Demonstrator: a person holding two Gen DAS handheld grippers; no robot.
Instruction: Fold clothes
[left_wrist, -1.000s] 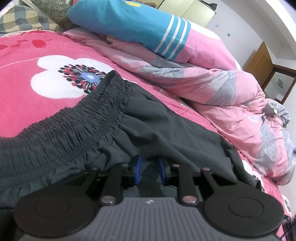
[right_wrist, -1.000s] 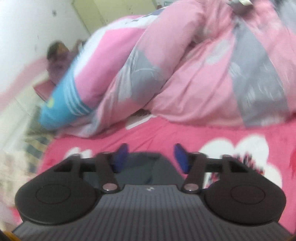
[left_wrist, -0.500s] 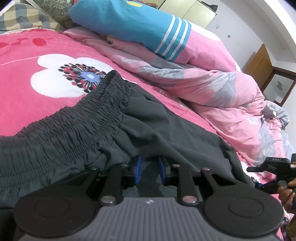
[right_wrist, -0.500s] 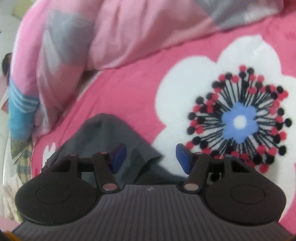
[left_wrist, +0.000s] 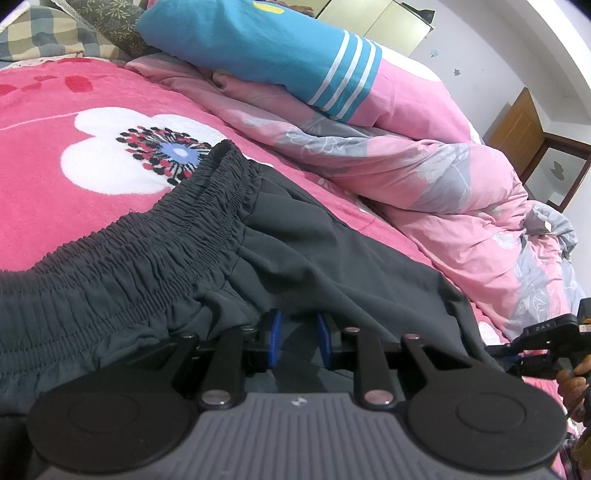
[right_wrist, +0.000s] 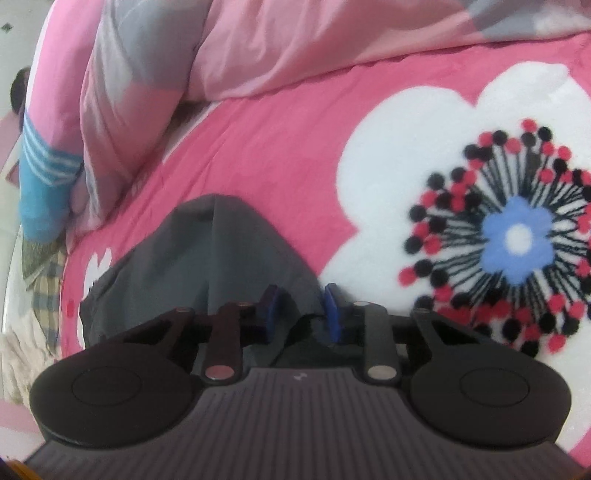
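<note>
Dark grey pants (left_wrist: 303, 258) with a gathered elastic waistband (left_wrist: 147, 251) lie on a pink flowered bed cover (left_wrist: 44, 192). My left gripper (left_wrist: 299, 339) sits low just below the waistband, its blue pads close together with a fold of the grey cloth pinched between them. In the right wrist view the far end of the pants (right_wrist: 221, 251) lies flat, and my right gripper (right_wrist: 300, 308) is narrowed on its edge. That right gripper (left_wrist: 517, 350) also shows at the right edge of the left wrist view, held by a hand (left_wrist: 572, 376).
A bunched pink and grey quilt (left_wrist: 424, 177) lies along the far side of the bed, with a blue striped pillow (left_wrist: 258, 44) on top. Checked pillows (left_wrist: 40, 40) lie at the head. A large white flower print (right_wrist: 461, 166) lies right of the pants' end.
My right gripper swung down from facing the quilt to the pants' end, and its wide-open fingers narrowed onto the cloth. It came into the left wrist view. The left gripper stayed still.
</note>
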